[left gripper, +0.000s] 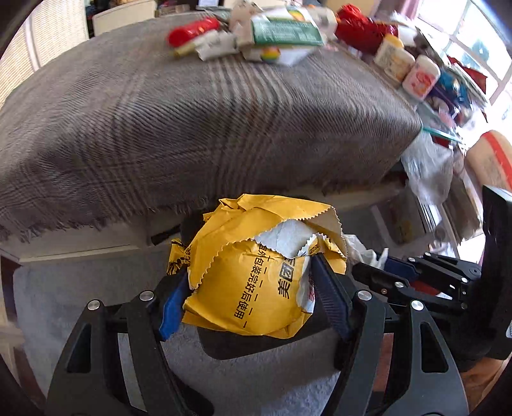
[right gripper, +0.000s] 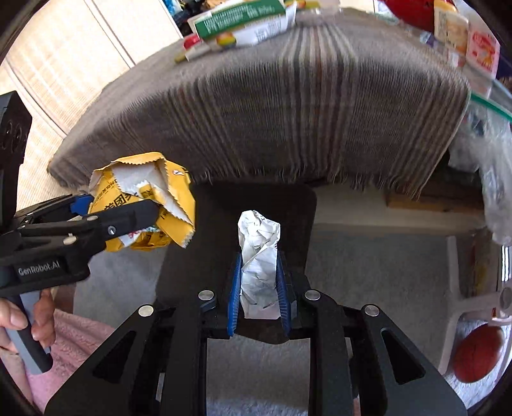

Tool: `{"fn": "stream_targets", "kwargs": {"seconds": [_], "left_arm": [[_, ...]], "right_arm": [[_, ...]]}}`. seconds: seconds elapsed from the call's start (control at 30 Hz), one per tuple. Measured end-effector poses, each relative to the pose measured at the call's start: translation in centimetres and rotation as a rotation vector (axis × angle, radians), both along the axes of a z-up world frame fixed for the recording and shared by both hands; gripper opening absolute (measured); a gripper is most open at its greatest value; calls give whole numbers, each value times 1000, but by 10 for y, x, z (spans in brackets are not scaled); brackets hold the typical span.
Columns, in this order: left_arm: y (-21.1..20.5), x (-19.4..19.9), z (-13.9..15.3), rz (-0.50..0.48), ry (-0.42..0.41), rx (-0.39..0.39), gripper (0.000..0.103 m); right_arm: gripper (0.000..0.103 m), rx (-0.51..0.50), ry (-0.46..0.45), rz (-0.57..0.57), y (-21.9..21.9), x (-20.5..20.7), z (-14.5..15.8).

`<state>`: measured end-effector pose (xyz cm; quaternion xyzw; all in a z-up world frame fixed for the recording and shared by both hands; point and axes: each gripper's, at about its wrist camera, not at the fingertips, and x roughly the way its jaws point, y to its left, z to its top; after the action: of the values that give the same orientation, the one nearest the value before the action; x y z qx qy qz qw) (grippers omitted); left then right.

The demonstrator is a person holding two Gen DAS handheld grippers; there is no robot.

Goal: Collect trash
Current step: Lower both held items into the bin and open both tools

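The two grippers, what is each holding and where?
Left gripper: crumpled yellow paper bag, pinched across its sides. Right gripper: crumpled white paper, lower half.

Black left tool (right gripper: 166, 211) marked GenRobot.AI, silver screws, blue pads (right gripper: 233, 296), grey handle

Crumpled paper bag (left gripper: 252, 272) sits between the fingers (left gripper: 329, 297) of the left gripper (left gripper: 249, 294). Paper wad (right gripper: 259, 265) sits between the fingers (right gripper: 235, 294) of the right gripper (right gripper: 258, 294). Left gripper lies left of the right one, near it. Below both: a bin (right gripper: 198, 256) on the carpet (right gripper: 368, 272), before the counter (left gripper: 192, 128). On the counter's far edge: a carton (left gripper: 284, 28); bottles (left gripper: 406, 67) at far right.
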<state>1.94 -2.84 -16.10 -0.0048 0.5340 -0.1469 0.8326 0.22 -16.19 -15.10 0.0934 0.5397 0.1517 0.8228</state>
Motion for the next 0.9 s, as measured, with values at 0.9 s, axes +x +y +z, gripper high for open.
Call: {"fn": "stream_targets", "kwargs": {"seconds": [0.9], "left_arm": [[14, 19, -24, 70, 109, -63, 95]], "right_arm": [[62, 0, 57, -10, 2, 3, -24]]}}
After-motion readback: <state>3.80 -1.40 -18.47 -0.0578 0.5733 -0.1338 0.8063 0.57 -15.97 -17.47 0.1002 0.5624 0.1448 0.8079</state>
